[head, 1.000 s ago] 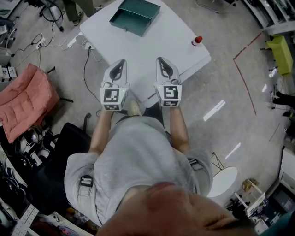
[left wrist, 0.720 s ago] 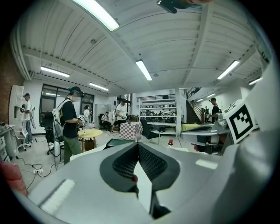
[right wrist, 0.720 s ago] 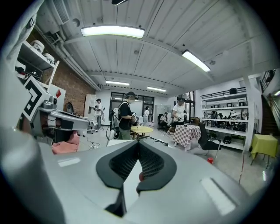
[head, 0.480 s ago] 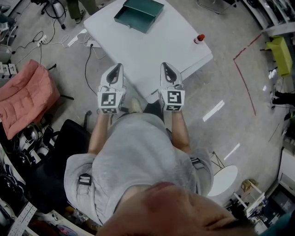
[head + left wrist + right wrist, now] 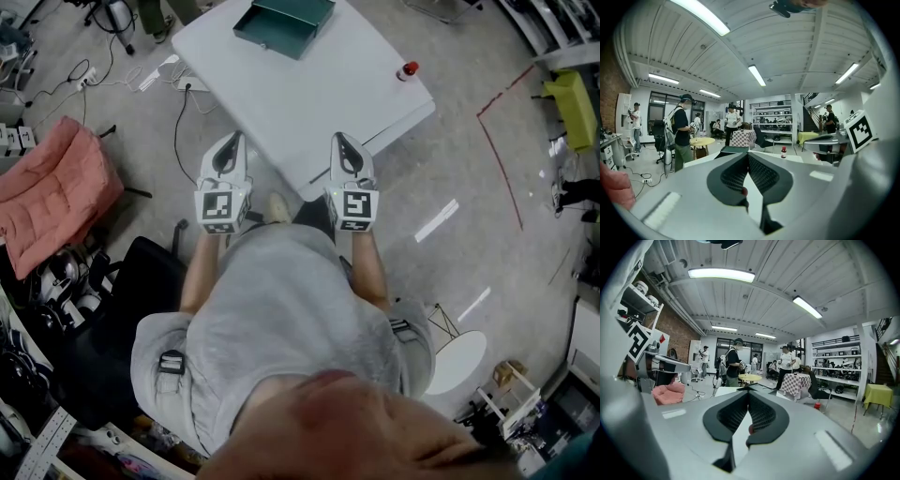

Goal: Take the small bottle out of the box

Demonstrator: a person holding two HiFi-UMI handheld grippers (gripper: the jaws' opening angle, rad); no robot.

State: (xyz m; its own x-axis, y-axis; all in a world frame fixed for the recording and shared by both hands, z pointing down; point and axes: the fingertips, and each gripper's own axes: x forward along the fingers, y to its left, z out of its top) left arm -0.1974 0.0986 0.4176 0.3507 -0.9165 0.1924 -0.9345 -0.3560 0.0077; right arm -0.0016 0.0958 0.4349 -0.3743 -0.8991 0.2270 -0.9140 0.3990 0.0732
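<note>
Bottle [image 5: 407, 70] outside box [image 5: 284, 23] on table [image 5: 319, 103]; left hand-held gripper [image 5: 233, 139], right hand-held gripper [image 5: 339, 140] both closed.

The person holds both bare forearms [image 5: 201, 274] forward from a grey short-sleeved shirt, each hand carrying a grey-and-white two-jaw tool. The left gripper [image 5: 231, 140] and the right gripper [image 5: 339, 141] sit side by side, apart, pointing ahead and slightly downward. In both gripper views the dark ribbed jaws meet at the tips, nothing between them.
</note>
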